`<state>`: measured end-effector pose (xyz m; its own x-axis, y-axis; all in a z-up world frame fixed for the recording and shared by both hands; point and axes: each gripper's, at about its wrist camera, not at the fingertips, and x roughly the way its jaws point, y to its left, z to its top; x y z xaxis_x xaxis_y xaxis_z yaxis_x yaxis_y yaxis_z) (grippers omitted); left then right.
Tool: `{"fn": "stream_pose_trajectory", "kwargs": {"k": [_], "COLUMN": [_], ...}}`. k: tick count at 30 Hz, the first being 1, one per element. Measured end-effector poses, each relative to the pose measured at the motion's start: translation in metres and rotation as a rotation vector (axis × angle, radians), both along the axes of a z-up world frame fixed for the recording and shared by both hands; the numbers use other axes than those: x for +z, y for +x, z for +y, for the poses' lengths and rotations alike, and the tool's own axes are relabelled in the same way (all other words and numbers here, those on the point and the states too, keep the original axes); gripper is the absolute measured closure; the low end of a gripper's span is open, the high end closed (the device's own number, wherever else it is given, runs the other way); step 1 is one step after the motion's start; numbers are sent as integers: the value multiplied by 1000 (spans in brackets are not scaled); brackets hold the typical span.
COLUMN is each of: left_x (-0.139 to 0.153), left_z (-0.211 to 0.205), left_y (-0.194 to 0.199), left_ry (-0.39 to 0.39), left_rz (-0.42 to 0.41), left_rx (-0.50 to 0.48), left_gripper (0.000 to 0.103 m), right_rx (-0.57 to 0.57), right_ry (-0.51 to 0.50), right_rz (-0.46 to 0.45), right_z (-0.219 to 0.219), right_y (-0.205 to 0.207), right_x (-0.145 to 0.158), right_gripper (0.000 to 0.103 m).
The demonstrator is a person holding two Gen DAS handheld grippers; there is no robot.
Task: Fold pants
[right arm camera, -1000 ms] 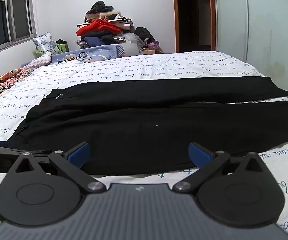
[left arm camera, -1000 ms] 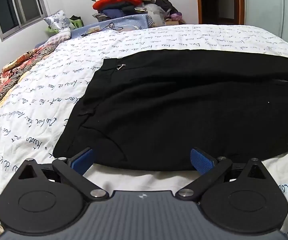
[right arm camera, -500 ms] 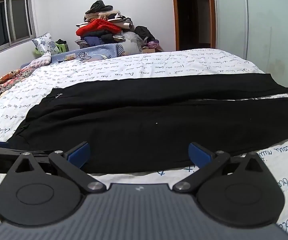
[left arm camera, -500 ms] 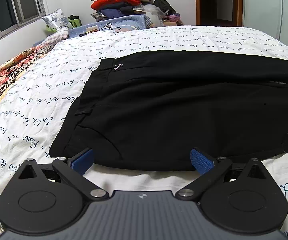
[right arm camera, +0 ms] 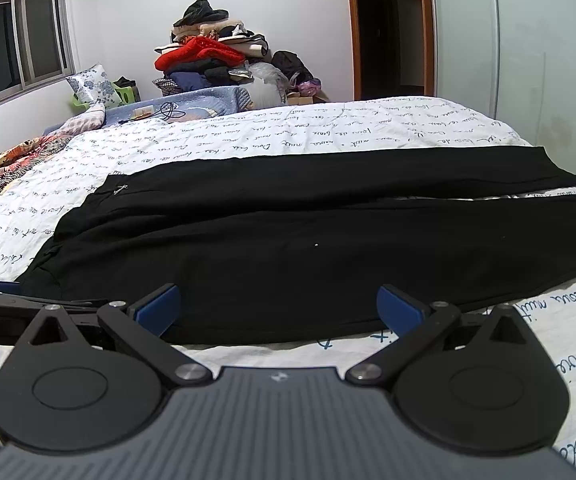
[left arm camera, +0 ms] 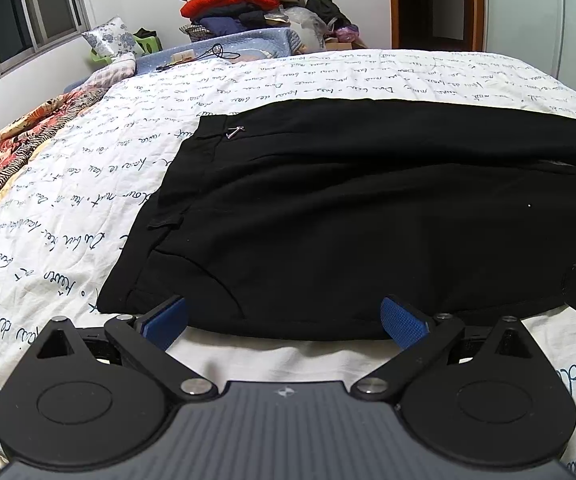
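Black pants (left arm camera: pixel 368 220) lie flat, unfolded, on the bed (left arm camera: pixel 288 80); left gripper (left arm camera: pixel 283 320) and right gripper (right arm camera: pixel 277 308) gape wide, empty, at the near edge; next, I'd say, pinch that edge.

Open bedspread on three sides of the pants; clutter only at the far end.

The bed (right arm camera: pixel 328 136) lies bare between the black pants (right arm camera: pixel 288 248) and the clothes pile (right arm camera: pixel 211 60) by the far wall, bare again left of the waistband, with a strip along the near edge. The left hand-held gripper (left arm camera: pixel 283 322) and right hand-held gripper (right arm camera: pixel 277 306), jaws wide apart, flank that strip. A patterned blanket (left arm camera: pixel 19 152) crowds the left side.
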<state>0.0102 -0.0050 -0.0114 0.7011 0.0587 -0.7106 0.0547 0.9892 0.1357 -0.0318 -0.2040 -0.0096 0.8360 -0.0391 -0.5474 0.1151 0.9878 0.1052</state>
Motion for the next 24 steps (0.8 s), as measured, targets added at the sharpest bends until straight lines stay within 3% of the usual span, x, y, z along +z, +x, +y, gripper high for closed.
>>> {"fn": "stream_pose_trajectory", "kwargs": {"k": [24], "left_x": [-1], "left_z": [-1], "left_y": [1], "left_ry": [4], "left_rz": [5], "left_rx": [-4], "left_gripper": [0], "right_rx": [13], "right_ry": [5], "right_rz": [8], "right_z": [-2], "right_y": [2], "right_x": [0], "right_gripper": [0]}}
